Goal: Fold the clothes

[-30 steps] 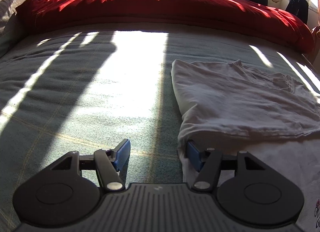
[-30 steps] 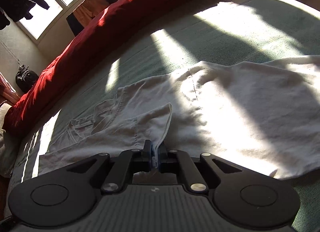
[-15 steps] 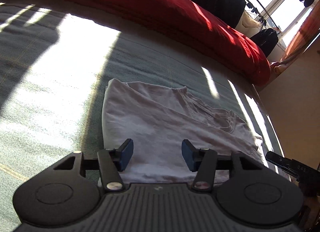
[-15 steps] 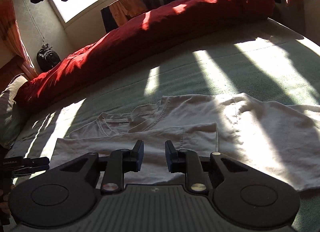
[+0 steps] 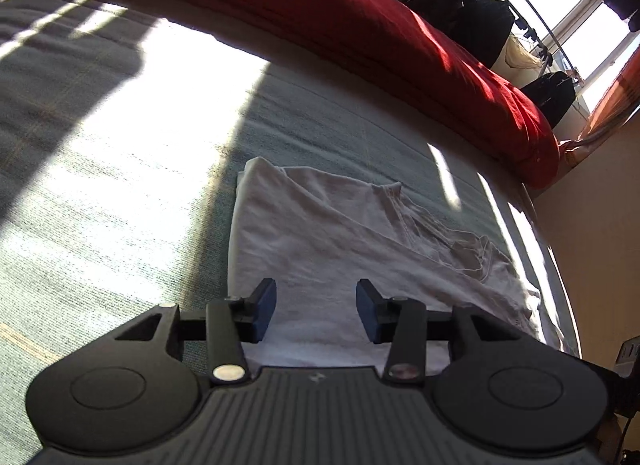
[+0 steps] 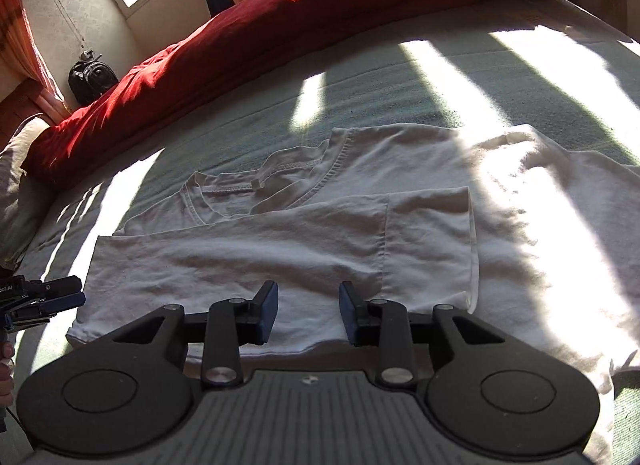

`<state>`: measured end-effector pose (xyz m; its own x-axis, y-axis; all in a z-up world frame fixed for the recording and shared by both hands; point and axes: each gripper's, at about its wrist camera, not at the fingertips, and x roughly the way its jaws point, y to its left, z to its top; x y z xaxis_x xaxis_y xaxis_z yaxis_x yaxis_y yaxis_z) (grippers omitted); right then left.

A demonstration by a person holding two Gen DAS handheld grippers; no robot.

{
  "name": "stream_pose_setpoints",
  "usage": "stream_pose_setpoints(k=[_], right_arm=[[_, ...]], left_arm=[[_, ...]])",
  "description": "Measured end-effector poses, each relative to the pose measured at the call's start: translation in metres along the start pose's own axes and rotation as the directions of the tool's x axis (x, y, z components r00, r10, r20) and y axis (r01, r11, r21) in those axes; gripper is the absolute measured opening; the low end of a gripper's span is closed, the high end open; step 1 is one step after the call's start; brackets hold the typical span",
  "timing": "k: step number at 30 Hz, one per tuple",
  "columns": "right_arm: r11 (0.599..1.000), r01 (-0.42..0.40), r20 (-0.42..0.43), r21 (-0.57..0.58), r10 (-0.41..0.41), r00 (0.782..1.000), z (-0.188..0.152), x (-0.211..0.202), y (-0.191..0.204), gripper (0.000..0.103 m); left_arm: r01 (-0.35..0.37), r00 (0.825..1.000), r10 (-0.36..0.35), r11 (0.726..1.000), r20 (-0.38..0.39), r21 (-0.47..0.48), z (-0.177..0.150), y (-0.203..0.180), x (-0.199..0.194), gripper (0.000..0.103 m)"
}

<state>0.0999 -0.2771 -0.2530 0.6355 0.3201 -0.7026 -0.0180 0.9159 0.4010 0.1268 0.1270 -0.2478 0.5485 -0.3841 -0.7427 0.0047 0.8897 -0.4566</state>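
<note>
On bed (image 6: 400, 77), right claw (image 6: 308, 315) has released shirt sleeve (image 6: 428, 241), opening; left claw (image 5: 316, 315) closing, seemingly empty.

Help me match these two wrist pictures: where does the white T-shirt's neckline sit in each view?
Left wrist view: the T-shirt neckline lies right of centre, beyond the open left gripper.
Right wrist view: the neckline lies left of centre, above the folded-over sleeve, beyond the right gripper.
Shared landmark: the red duvet along the bed's far edge.
</note>
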Motion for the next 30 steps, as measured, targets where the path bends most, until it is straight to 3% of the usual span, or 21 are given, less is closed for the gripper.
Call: stream_pose_setpoints(k=[3,8,10,13,15,19,23,25,27,30], right_arm=[[1.0,0.004,-0.002,-0.021,-0.004,1.0,-0.001,0.0,0.001,0.038],[0.999,0.018,0.0,-0.044,-0.018,1.0,-0.003,0.002,0.004,0.042],[0.999,0.016,0.004,-0.049,-0.016,1.0,-0.004,0.002,0.005,0.044],[0.998,0.008,0.005,-0.055,-0.008,1.0,-0.004,0.002,0.004,0.044],[0.998,-0.001,0.005,-0.056,0.001,1.0,-0.005,0.001,0.003,0.044],[0.998,-0.007,0.007,-0.056,0.007,1.0,-0.006,0.001,0.002,0.044],[0.999,-0.013,0.012,-0.045,0.013,1.0,-0.006,0.002,0.002,0.047],[0.999,-0.02,0.012,-0.039,0.021,1.0,-0.006,0.002,0.001,0.048],[0.999,-0.027,0.01,-0.037,0.028,1.0,-0.005,0.001,0.0,0.048],[0.999,-0.034,0.006,-0.043,0.034,0.999,-0.005,0.001,-0.001,0.048]], left_arm=[[0.009,1.0,-0.008,0.999,0.02,-0.034,0.001,0.008,-0.007,0.036],[0.048,0.997,-0.049,0.999,0.063,0.022,0.026,-0.004,0.003,0.04],[-0.023,0.997,0.02,0.999,0.071,0.042,0.031,-0.006,0.019,0.04],[-0.169,0.981,0.163,0.984,0.109,0.051,0.035,0.001,0.034,0.04],[-0.181,0.973,0.18,0.984,0.144,-0.005,0.043,0.011,0.029,0.04],[-0.075,0.983,0.078,0.997,0.167,-0.027,0.051,0.013,0.012,0.04],[0.062,0.994,-0.06,0.998,0.09,-0.018,0.051,0.003,0.025,0.042],[0.016,0.997,-0.015,1.0,0.071,-0.014,0.052,0.004,0.039,0.042],[-0.074,0.99,0.076,0.997,0.122,-0.022,0.058,0.01,0.042,0.041],[-0.09,0.98,0.11,0.988,0.167,-0.124,0.072,0.029,0.035,0.041]])
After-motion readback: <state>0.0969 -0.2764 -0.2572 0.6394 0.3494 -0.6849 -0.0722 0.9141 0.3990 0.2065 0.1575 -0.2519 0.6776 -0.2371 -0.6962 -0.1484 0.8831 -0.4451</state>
